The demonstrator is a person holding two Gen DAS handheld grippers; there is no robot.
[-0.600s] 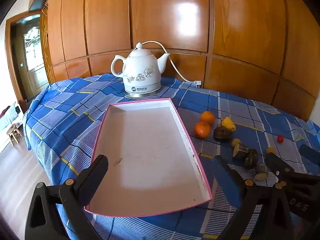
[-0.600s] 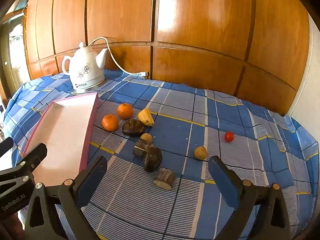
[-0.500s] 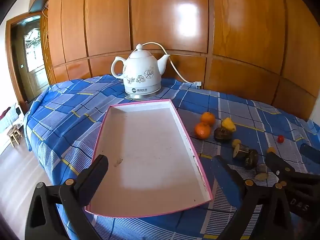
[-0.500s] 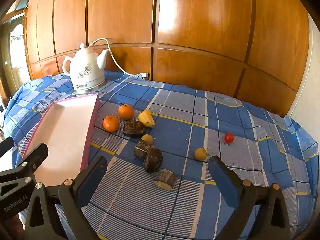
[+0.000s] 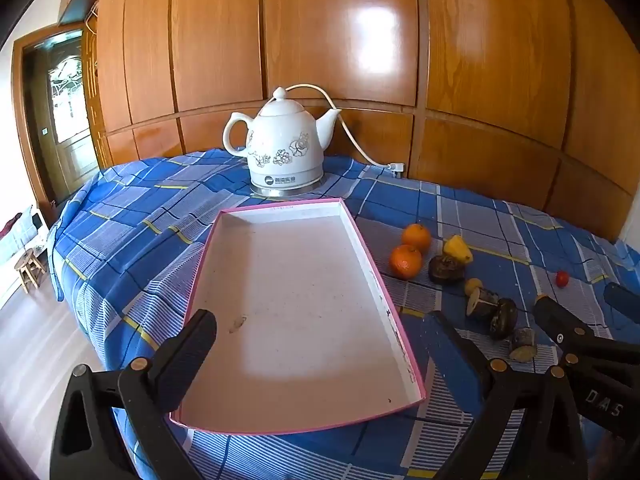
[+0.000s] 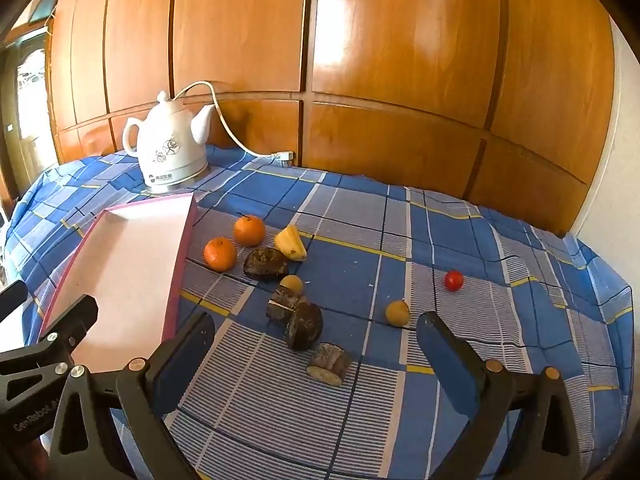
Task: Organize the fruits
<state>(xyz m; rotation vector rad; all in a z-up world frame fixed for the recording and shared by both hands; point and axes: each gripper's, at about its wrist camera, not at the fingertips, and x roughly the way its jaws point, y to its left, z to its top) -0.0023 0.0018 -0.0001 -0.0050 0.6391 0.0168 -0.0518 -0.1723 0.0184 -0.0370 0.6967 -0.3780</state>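
A pink-rimmed white tray [image 5: 362, 240] [image 6: 182, 256] lies on the blue plaid cloth, nothing in it. Right of it sit two oranges [image 6: 219, 254] [image 6: 249, 230] [image 5: 405, 261], a yellow pepper-like piece [image 6: 291, 243], several dark brown pieces [image 6: 265, 264] [image 6: 303, 326] [image 6: 329, 364], two small yellow fruits [image 6: 397, 312] [image 6: 291, 283] and a red cherry tomato [image 6: 453, 280] [image 5: 562, 278]. My left gripper [image 5: 326, 354] is open and empty over the tray's near end. My right gripper [image 6: 316, 360] is open and empty, above the near brown pieces.
A white floral electric kettle [image 5: 283, 152] [image 6: 170, 152] with a cord stands behind the tray against the wooden panel wall. The table's left edge drops to the floor, where a small stool [image 5: 28, 264] stands. The right gripper shows in the left wrist view [image 5: 576, 336].
Both grippers have shifted very slightly; the scene sits marginally lower in the right wrist view. No fruit has moved and both grippers stay open.
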